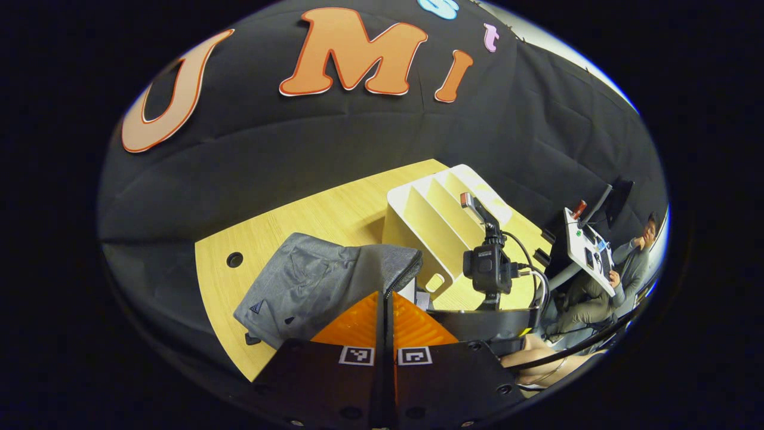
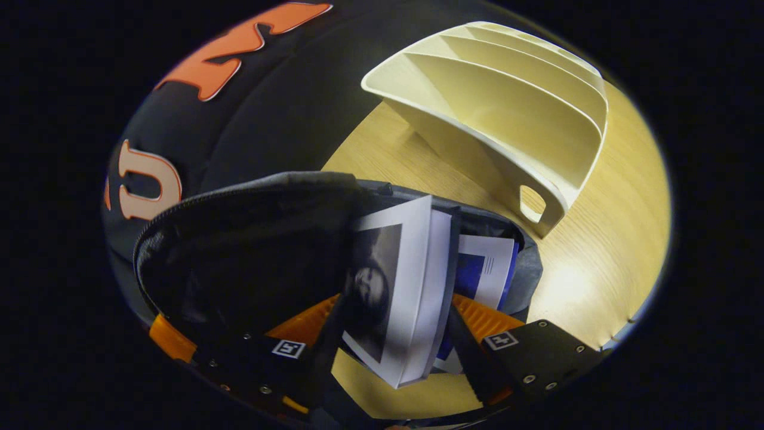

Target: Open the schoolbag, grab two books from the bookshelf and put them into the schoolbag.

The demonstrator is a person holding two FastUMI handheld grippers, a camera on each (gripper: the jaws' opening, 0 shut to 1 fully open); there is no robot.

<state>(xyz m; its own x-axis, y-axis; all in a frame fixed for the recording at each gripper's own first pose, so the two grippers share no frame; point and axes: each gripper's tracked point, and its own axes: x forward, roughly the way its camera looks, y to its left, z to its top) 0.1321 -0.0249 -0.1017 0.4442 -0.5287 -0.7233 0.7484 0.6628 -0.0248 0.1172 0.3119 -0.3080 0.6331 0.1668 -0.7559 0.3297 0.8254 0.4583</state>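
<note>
1. Two books are at the schoolbag (image 2: 250,239) mouth in my right gripper view: a white-covered book (image 2: 400,292) pinched between my right gripper (image 2: 394,334) fingers, and a blue-and-white book (image 2: 486,272) just behind it, already partly down inside the bag.
2. Step in hand, imo: feed the white book in. Best way is prob to tip the lower edge into the opening first and only let go once the spine is past the zipper rim, so it doesn't hang on the fabric lip.
3. My left gripper (image 1: 385,316) has its orange fingers pressed together near the bag's open edge. Can't tell if there's fabric pinched between them, tbh. If it's holding the mouth open, keep it put.
4. Bag is grey, lying on the wooden table (image 1: 334,209), right beside the white bookshelf (image 2: 507,95). Shelf slots look empty, so both books seem accounted for.
5. In the way: the blue book crowds the right side of the opening, and the shelf foot sits close to the bag.
6. Off to the side, a person sits at a desk (image 1: 588,248), well apart.
</note>
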